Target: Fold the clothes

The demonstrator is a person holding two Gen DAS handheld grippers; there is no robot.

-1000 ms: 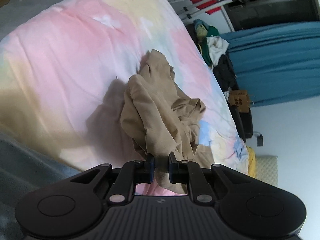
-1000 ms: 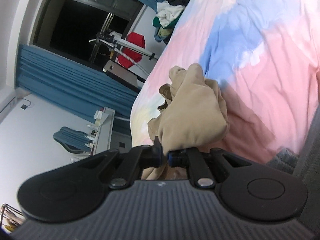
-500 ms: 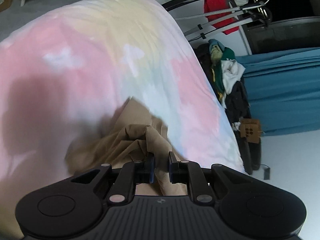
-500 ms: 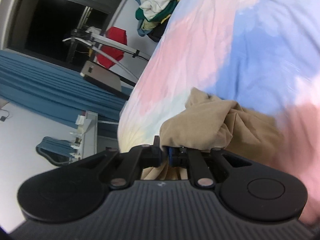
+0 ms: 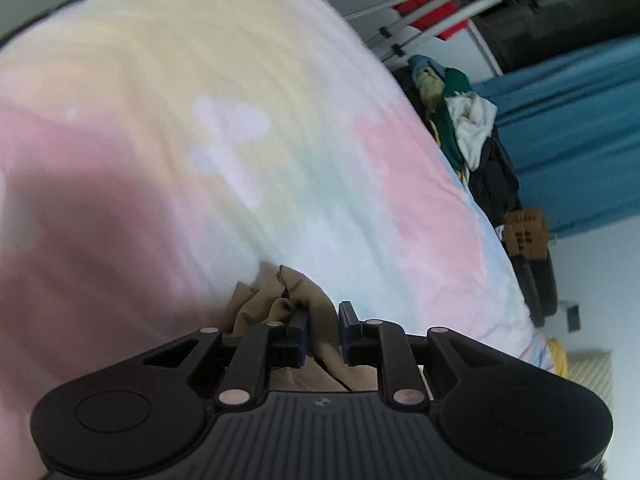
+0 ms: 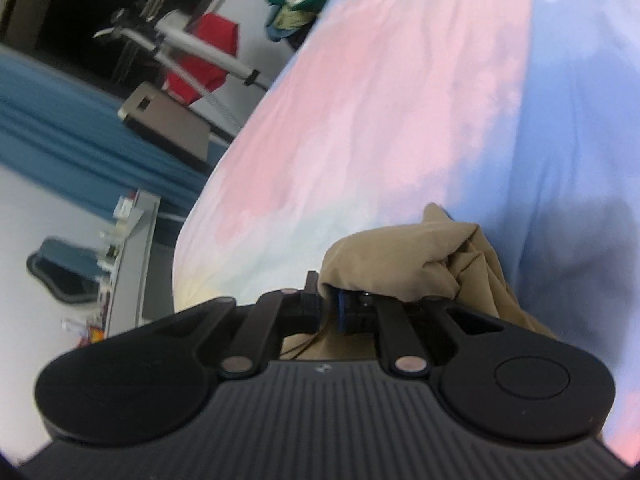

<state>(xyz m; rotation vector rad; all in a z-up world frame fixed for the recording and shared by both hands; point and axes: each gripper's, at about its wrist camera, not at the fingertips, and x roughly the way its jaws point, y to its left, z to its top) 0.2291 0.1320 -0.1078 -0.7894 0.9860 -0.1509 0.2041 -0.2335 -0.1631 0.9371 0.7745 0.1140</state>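
A crumpled tan garment (image 5: 280, 304) lies low over the pastel tie-dye bedspread (image 5: 200, 140), bunched right at my fingers. My left gripper (image 5: 323, 330) has a fold of it filling the narrow gap between its pads, and its jaws are opening. In the right wrist view the same tan garment (image 6: 400, 256) is heaped over my right gripper (image 6: 329, 306) and covers its right finger. A fold sits between those pads too, and these jaws are also opening. Both views are blurred by motion.
Beyond the bed's far edge is a pile of mixed clothes (image 5: 460, 120) in front of blue curtains (image 5: 580, 128). A metal drying rack with a red garment (image 6: 200, 56) stands beside a brown box (image 6: 168, 128). A shelf (image 6: 132, 248) stands by the white wall.
Both grippers swept forward and down across the bed with the tan garment. It hung as a long bundle before and now lies bunched low on the bedspread. The right jaws' gap looks slightly wider.
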